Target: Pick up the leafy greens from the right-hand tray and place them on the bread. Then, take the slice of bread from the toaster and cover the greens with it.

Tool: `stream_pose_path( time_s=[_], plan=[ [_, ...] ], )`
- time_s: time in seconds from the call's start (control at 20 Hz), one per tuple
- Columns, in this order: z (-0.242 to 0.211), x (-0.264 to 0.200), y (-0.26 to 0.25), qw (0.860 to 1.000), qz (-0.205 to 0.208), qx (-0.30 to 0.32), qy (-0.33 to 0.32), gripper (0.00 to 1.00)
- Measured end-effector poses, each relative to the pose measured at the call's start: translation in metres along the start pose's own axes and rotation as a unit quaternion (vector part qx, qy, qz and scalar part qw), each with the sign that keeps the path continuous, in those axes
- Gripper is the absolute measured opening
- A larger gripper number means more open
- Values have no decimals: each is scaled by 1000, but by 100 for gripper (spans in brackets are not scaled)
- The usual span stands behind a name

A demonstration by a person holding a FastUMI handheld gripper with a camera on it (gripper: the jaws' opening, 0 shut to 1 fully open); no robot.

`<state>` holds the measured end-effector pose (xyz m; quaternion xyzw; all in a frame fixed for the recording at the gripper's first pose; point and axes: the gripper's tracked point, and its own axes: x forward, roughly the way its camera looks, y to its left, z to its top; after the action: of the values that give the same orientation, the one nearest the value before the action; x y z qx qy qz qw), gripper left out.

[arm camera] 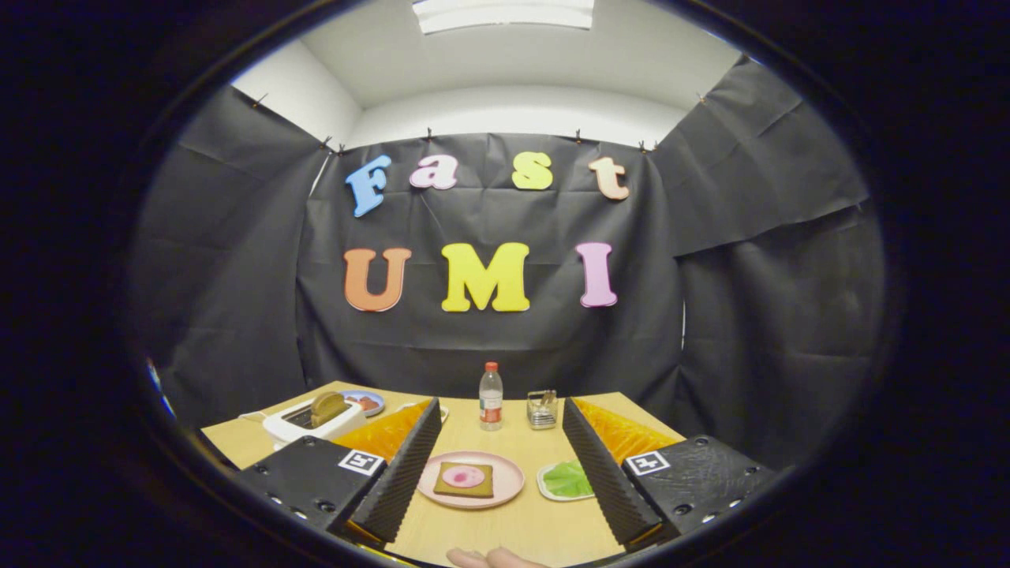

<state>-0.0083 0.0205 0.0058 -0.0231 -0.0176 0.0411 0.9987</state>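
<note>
Leafy greens (pixel 570 478) on a small white tray (pixel 547 487), at about four o'clock from the pink plate (pixel 505 489), just inside the right finger. Bread slice (pixel 464 479) with a pink topping on that plate, between the fingers. Gripper (pixel 500 422) spread wide, holding nothing, above the wooden table (pixel 513 528). Toaster (pixel 304 424) at ten o'clock from the plate, a bread slice (pixel 327 407) standing in its slot. Water bottle (pixel 491 396) and small glass holder (pixel 542 409) at twelve o'clock, beyond the fingers.
</note>
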Motion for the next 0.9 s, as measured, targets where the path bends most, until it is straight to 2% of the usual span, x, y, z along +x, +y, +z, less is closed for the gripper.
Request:
stream_pose_path(
  time_s=[0.45,0.9],
  plan=[
    [-19,18,-26,999,-28,7,26,95],
    [-56,74,-99,992,-96,-12,80,95]
  ],
)
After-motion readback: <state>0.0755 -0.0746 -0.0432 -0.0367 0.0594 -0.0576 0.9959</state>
